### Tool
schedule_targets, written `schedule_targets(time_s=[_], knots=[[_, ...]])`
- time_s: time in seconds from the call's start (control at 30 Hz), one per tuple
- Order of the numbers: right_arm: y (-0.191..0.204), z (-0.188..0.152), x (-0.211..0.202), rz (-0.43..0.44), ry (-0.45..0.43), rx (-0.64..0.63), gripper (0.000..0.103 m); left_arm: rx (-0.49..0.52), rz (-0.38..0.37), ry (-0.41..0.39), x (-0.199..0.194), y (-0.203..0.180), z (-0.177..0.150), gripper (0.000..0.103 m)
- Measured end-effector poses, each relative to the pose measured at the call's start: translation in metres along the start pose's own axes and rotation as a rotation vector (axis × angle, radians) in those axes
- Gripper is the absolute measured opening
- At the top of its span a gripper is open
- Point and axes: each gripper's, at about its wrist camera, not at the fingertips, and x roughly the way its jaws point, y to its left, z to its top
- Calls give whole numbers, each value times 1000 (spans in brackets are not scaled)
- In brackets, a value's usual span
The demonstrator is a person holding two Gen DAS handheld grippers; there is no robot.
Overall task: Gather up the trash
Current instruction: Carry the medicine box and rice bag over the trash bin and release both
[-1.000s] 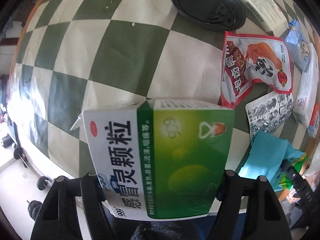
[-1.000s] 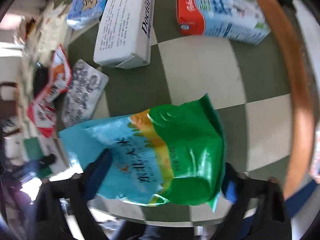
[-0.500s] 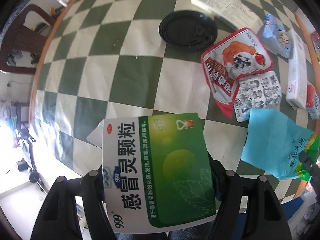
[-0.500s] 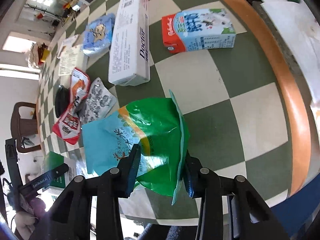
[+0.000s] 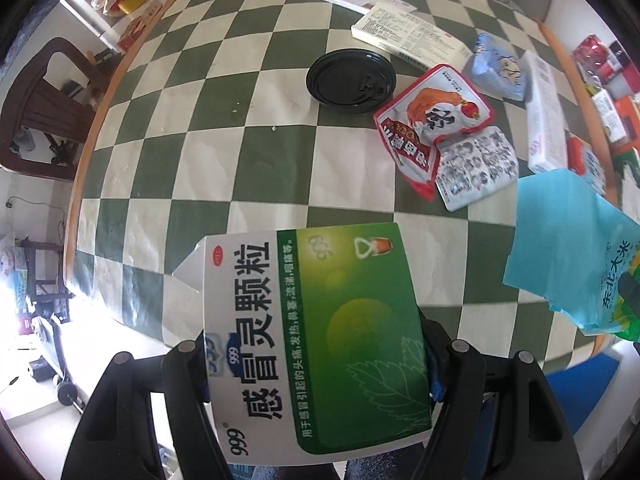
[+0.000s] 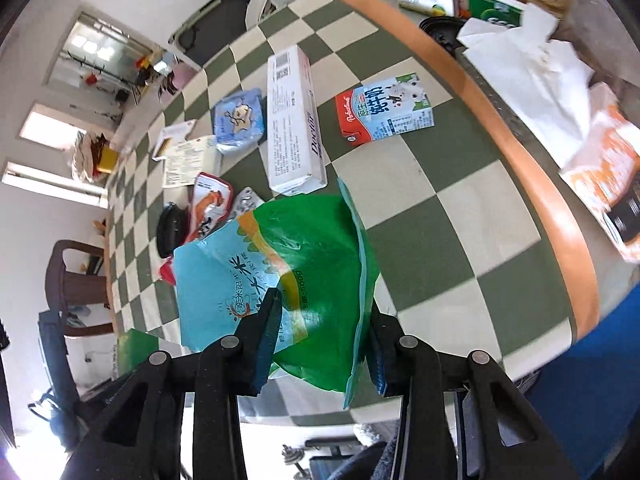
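Observation:
My left gripper [image 5: 316, 354] is shut on a green and white medicine box [image 5: 316, 332] and holds it above the near edge of the checkered table [image 5: 224, 128]. My right gripper [image 6: 322, 328] is shut on a green and blue rice bag [image 6: 288, 268], lifted off the table; the bag also shows at the right of the left wrist view [image 5: 576, 248]. A red snack pouch [image 5: 434, 120], a grey printed packet [image 5: 476, 168], a black lid [image 5: 352, 80], a blue packet [image 6: 240, 120], a long white box [image 6: 294, 124] and a milk carton [image 6: 386, 110] lie on the table.
White medicine boxes [image 5: 408, 34] lie at the table's far side. A wooden chair [image 5: 48, 100] stands left of the table. Crumpled white paper [image 6: 532, 68] and more packaging lie beyond the table's orange rim [image 6: 532, 168] on the right.
Both grippers have risen and drawn back from the table with their loads. The right gripper closed tighter on the rice bag and lifted it off the cloth.

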Motion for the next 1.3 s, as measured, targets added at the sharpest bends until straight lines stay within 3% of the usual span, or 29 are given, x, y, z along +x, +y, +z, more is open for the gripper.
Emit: schedule_targets(time_s=[0.2,0.4,0.53,0.7,0.8,0.93,1.17,1.3], knots=[[-5,-50,-32,14,-44,19,40,41,-49,-60,-17,15,-44,71],[-10,-146,-55,33,-87,73,40,103,-72,-111,-32,37,-112,71],[-20,-220,-58,37,-75,135,40,133,-88,-87,-21,53,-157,71],[-41,-303,-43,8,1,195,40,150,-116,-1,16,61,-212,71],[-59,-340,-21,-25,58,216,40,143,-136,45,50,59,-232,71],[-90,-371,39,-67,125,261,40,113,-140,95,122,57,-240,71],[-123,-380,187,-118,158,291,40,26,-119,142,291,55,-217,71],[-140,-381,275,-150,167,299,40,31,-134,182,362,43,-198,71]])
